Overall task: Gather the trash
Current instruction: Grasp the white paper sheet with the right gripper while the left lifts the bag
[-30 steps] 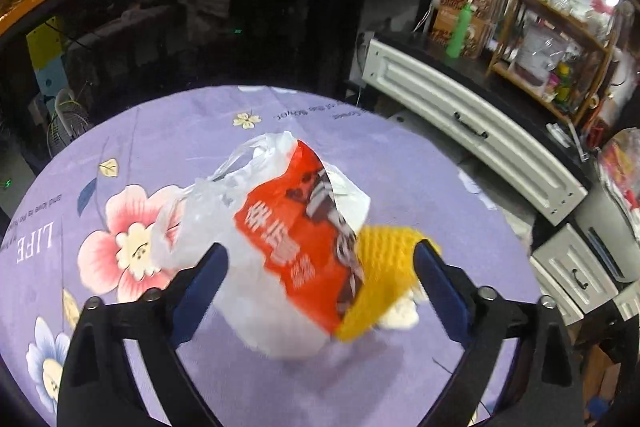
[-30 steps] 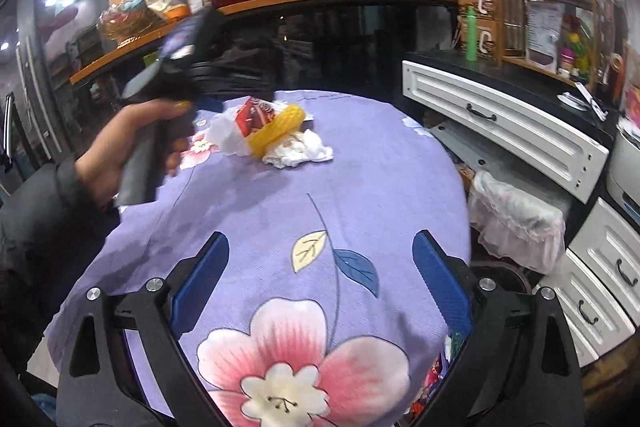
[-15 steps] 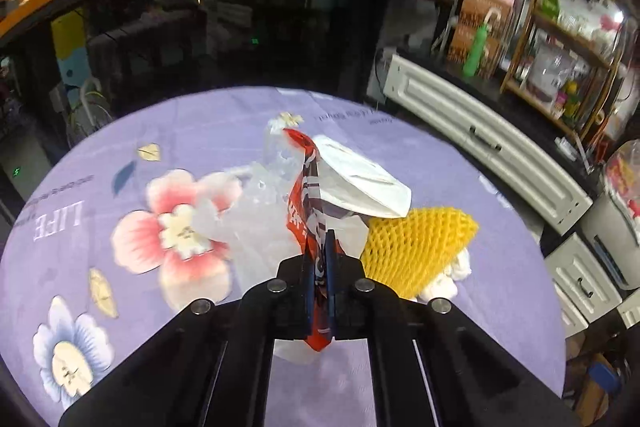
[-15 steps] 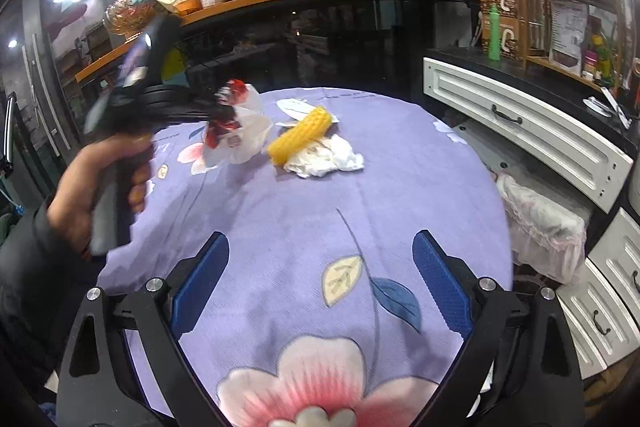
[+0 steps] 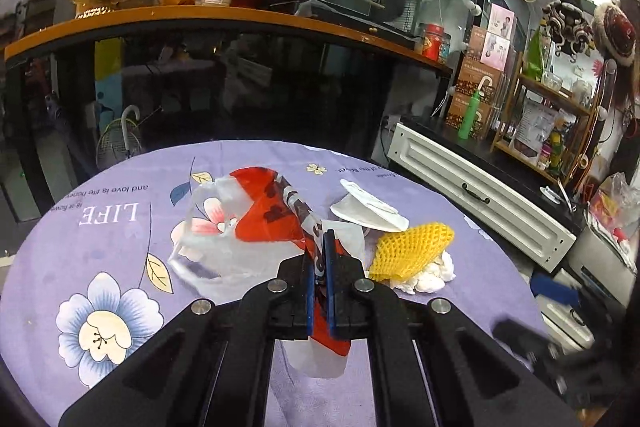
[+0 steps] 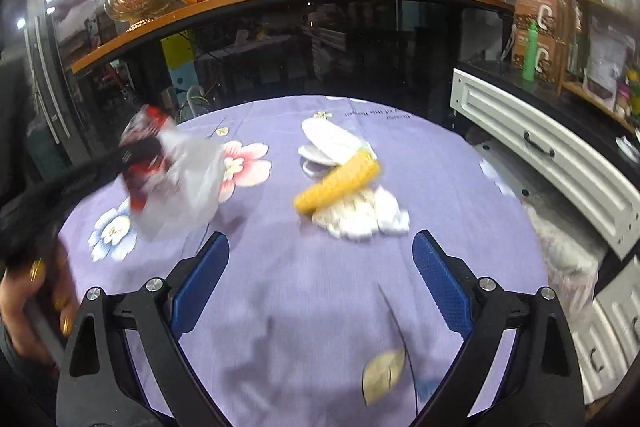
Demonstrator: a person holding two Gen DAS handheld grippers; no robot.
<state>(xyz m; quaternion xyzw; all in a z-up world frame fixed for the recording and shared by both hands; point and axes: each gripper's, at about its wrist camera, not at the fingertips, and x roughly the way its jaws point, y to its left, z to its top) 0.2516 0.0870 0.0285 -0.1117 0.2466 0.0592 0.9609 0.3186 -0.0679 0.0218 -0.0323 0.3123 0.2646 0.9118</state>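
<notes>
Tablecloth (image 5: 100, 267) reads "LIFE" (upside down); left gripper (image 5: 319, 259) pinches plastic bag (image 5: 256, 223).

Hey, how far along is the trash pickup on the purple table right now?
Early on. Nothing looks binned yet. In hand: the left gripper has its jaws shut on the red-and-clear plastic bag, raised off the purple floral tablecloth. Left on the table: the yellow foam net sleeve, the crumpled white tissue under it and the white flat paper piece behind. The right gripper is open and empty.
</notes>
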